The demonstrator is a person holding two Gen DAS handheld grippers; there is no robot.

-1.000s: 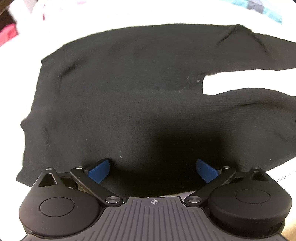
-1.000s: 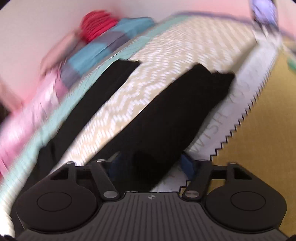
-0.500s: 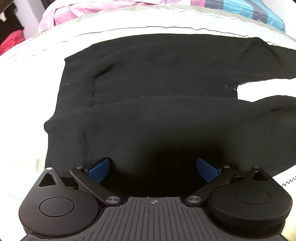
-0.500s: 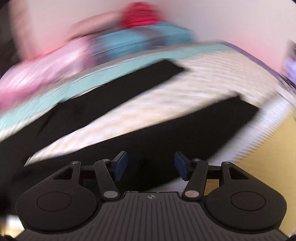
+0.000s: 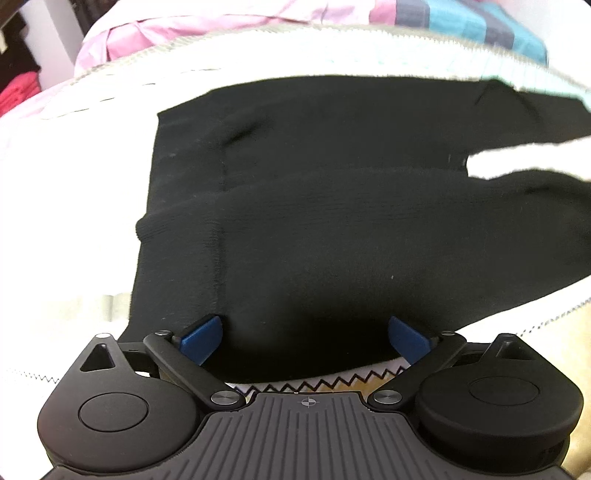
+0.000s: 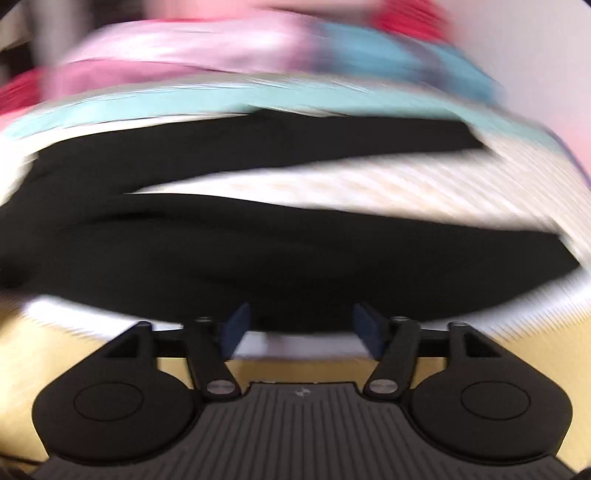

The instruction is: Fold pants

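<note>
The black pants lie spread flat on a white patterned bed cover, waistband at the left, two legs running off to the right. My left gripper is open, its blue pads either side of the near edge of the hip part. In the blurred right wrist view the two pant legs lie apart with a strip of cover between them. My right gripper is open at the near edge of the nearer leg.
A pink quilt and a blue striped blanket are bunched along the far side of the bed. A zigzag-trimmed cover edge and yellow sheet lie just under the grippers. Red clothes sit at far left.
The left gripper has pulled back towards the bed's near edge and shifted right along the waist. The right gripper has swung left fast, now facing across both legs. Both stay open.
</note>
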